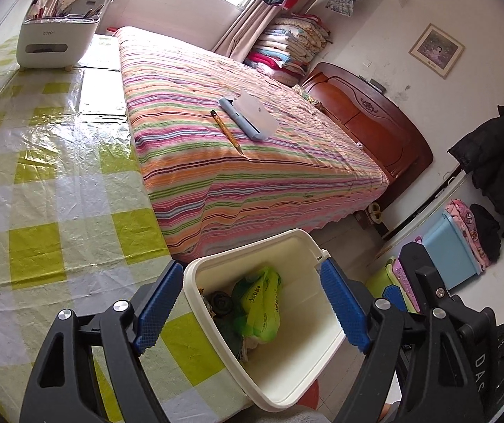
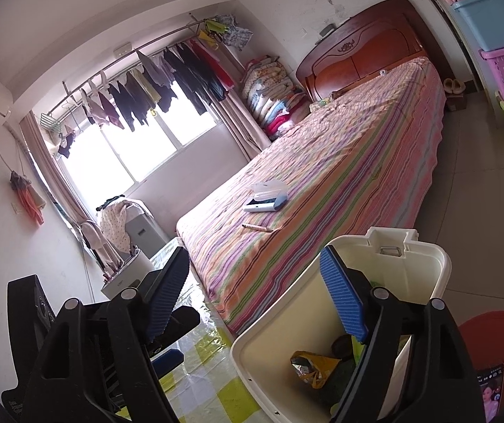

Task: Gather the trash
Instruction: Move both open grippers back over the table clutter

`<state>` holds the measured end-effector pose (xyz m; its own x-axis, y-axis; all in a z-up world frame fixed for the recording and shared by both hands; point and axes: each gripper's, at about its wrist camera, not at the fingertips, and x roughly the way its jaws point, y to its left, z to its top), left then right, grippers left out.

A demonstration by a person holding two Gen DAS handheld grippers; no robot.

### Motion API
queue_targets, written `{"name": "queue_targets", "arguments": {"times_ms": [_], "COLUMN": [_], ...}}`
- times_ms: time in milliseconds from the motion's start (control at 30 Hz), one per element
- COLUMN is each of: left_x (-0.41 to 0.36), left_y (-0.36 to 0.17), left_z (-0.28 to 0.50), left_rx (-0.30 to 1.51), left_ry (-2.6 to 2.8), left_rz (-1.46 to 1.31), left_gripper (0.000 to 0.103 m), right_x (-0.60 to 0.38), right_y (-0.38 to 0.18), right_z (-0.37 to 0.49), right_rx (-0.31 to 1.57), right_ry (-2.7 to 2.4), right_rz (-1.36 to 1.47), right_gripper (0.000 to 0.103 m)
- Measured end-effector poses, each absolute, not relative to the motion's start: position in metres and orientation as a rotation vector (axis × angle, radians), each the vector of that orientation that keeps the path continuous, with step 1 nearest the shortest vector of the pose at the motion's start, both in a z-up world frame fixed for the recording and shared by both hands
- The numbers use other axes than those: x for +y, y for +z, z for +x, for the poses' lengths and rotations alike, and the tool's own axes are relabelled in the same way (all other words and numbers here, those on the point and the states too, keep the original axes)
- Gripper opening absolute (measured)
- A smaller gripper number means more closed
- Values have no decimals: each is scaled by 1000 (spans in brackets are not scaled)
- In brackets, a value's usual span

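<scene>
Flanking bin [image 1: 325,246]: striped bed [image 1: 252,162], checked tablecloth [image 1: 58,176].

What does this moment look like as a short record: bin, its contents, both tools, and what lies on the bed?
bin: white trash bin, open, beside the checked table cover
bin contents: green plastic bag, dark item, crumpled yellow wrapper
left tool: open, above the bin, holding nothing
right tool: open, one finger over the bin, holding nothing
bed: pencil, open pencil case
</scene>
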<state>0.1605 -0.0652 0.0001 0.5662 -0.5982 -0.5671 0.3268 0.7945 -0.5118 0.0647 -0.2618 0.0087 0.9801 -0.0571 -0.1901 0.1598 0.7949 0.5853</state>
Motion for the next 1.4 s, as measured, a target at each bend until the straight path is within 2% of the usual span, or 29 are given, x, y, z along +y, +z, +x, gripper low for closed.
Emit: {"name": "queue_targets", "arguments": {"times_ms": [500, 1400], "left_x": [-20, 125], "left_y": [7, 16], "left_z": [159, 143], "left_rx": [786, 724], "left_ry": [-488, -261], "left_rz": [-389, -484], "left_gripper": [78, 78], "right_x": [-245, -183], "right_y": [10, 20], "right_z": [67, 77], "right_rx": [163, 210], "right_ry": [-69, 40], "right_rz": [627, 532], "right_gripper": [76, 79]}}
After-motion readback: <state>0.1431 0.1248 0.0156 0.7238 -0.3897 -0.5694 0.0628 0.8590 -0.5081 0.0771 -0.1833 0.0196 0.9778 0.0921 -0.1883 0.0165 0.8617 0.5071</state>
